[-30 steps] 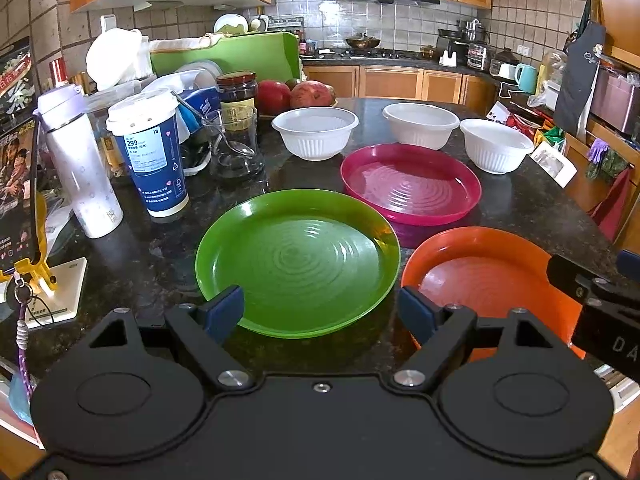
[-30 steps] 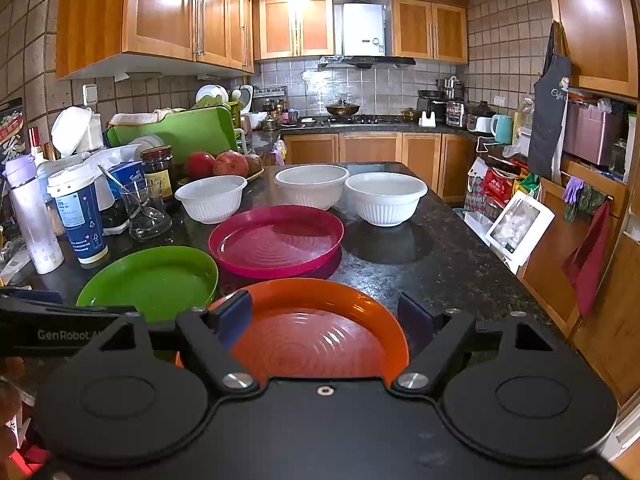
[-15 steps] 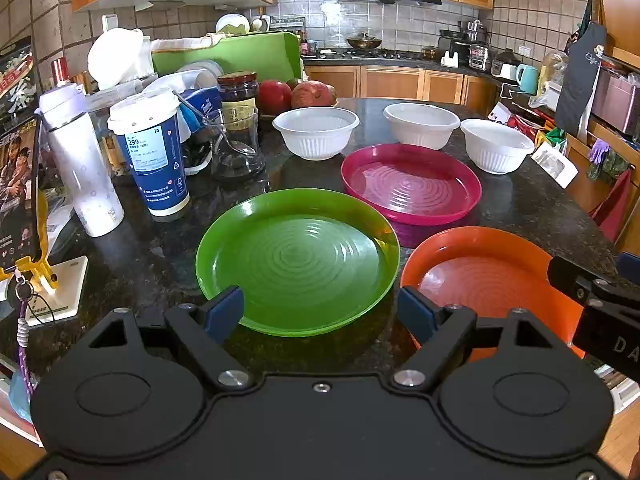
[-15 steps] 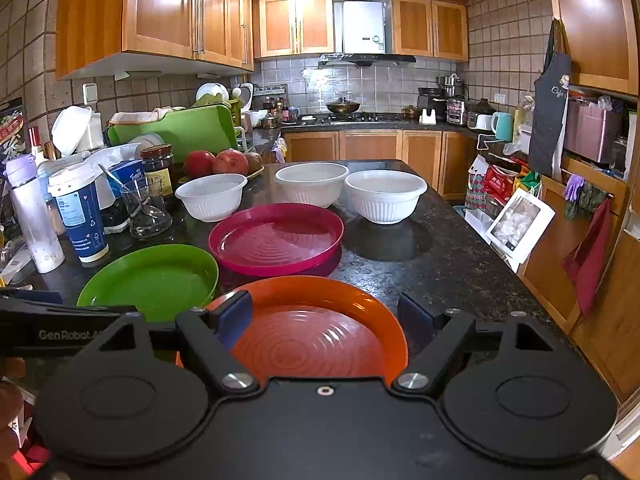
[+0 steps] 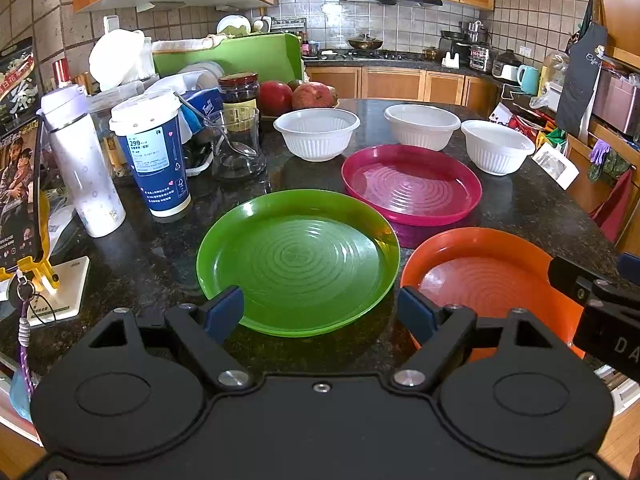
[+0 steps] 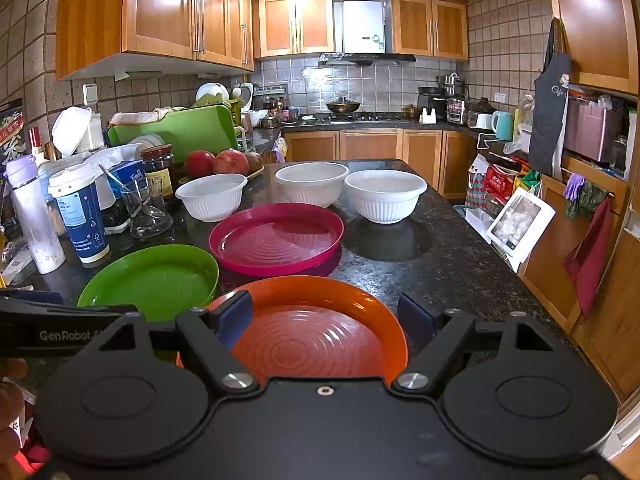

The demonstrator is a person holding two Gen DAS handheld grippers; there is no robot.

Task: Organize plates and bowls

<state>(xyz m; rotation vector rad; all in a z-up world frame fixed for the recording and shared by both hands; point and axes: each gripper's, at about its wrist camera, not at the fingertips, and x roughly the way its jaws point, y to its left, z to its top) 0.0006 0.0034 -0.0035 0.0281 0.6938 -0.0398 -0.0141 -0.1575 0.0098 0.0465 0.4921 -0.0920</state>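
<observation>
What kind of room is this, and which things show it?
It looks like a home kitchen: wooden wall cabinets, a gas stove with a range hood above it, and a dark stone counter with plastic plates and white bowls on it.

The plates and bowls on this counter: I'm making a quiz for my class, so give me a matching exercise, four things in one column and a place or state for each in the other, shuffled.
Things
1. green plate
2. orange plate
3. pink plate
4. paper cup

Places or states
A. just ahead of the open right hand-held gripper
B. right behind it, three white bowls
C. beside the white bottle
D. just ahead of the open left hand-held gripper

Pairs: 1-D, 2-A, 3-B, 4-C
</observation>
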